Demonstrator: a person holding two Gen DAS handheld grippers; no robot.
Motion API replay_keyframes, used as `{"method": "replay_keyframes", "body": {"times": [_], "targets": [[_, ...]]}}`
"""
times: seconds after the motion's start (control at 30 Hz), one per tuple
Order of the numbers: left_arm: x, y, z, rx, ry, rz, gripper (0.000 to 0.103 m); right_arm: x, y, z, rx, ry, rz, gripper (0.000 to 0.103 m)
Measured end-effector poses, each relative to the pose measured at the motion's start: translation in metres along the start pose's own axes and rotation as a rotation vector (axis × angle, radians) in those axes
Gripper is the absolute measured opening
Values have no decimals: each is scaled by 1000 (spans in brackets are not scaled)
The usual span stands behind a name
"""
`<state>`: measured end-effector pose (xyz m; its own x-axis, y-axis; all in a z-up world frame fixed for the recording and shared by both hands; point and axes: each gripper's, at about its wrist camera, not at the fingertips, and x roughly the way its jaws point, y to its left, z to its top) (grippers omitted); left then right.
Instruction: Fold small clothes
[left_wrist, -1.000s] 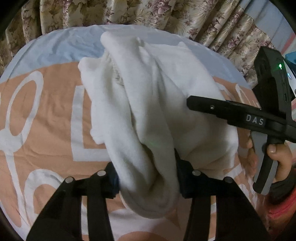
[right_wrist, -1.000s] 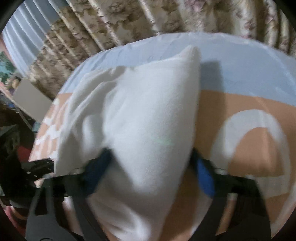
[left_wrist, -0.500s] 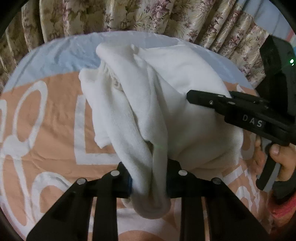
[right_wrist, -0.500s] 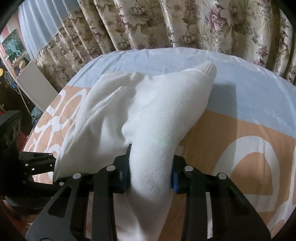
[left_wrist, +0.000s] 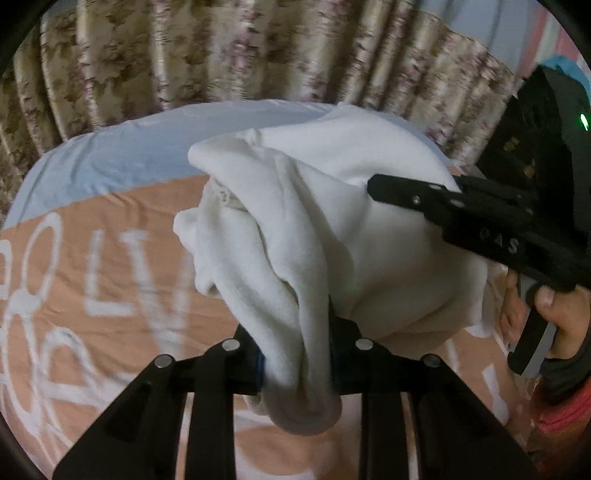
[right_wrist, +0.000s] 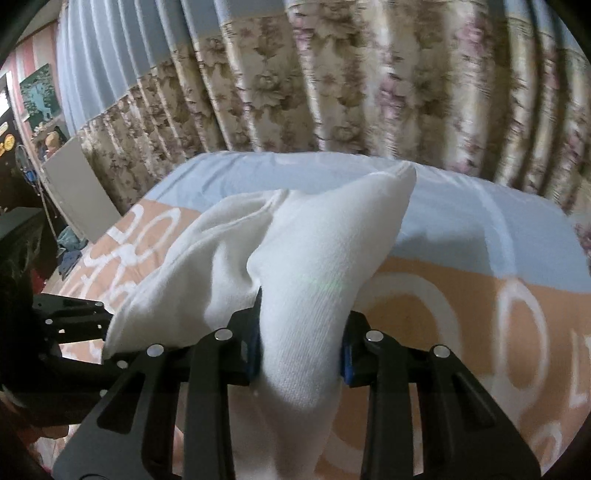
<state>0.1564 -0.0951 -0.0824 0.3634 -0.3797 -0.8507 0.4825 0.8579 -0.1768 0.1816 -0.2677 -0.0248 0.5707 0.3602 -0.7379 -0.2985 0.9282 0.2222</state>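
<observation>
A white fleece garment (left_wrist: 332, 229) is bunched and held up off the bed. My left gripper (left_wrist: 295, 354) is shut on one bunched end of it, which hangs below the jaws. My right gripper (right_wrist: 301, 347) is shut on another end of the same white garment (right_wrist: 310, 266), whose pointed corner sticks up toward the curtain. The right gripper's black body (left_wrist: 480, 221) also shows in the left wrist view, pressed against the cloth. The left gripper's body (right_wrist: 70, 325) shows at the left edge of the right wrist view.
The bed has a peach sheet with white lettering (left_wrist: 92, 288) and a pale blue band (right_wrist: 480, 221) at the far side. Floral curtains (right_wrist: 369, 85) hang right behind the bed. A grey board (right_wrist: 77, 192) and clutter stand at the left.
Both grippers have lifted and tilted up, so more curtain and less bed show. The garment has risen with them and both grips have tightened since one second ago.
</observation>
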Motion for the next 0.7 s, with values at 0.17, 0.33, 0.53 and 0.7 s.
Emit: {"method": "replay_keyframes", "body": {"times": [0.17, 0.33, 0.53, 0.7], "targets": [[28, -38, -18, 37, 56, -3, 29, -16, -33, -35, 23, 75, -43, 33], [43, -34, -31, 35, 82, 5, 73, 0, -61, -70, 78, 200, -44, 51], [-1, -6, -38, -1, 34, -50, 85, -43, -68, -75, 163, 98, -11, 82], [-41, -8, -14, 11, -66, 20, 95, -85, -66, -94, 213, 5, -78, 87]]}}
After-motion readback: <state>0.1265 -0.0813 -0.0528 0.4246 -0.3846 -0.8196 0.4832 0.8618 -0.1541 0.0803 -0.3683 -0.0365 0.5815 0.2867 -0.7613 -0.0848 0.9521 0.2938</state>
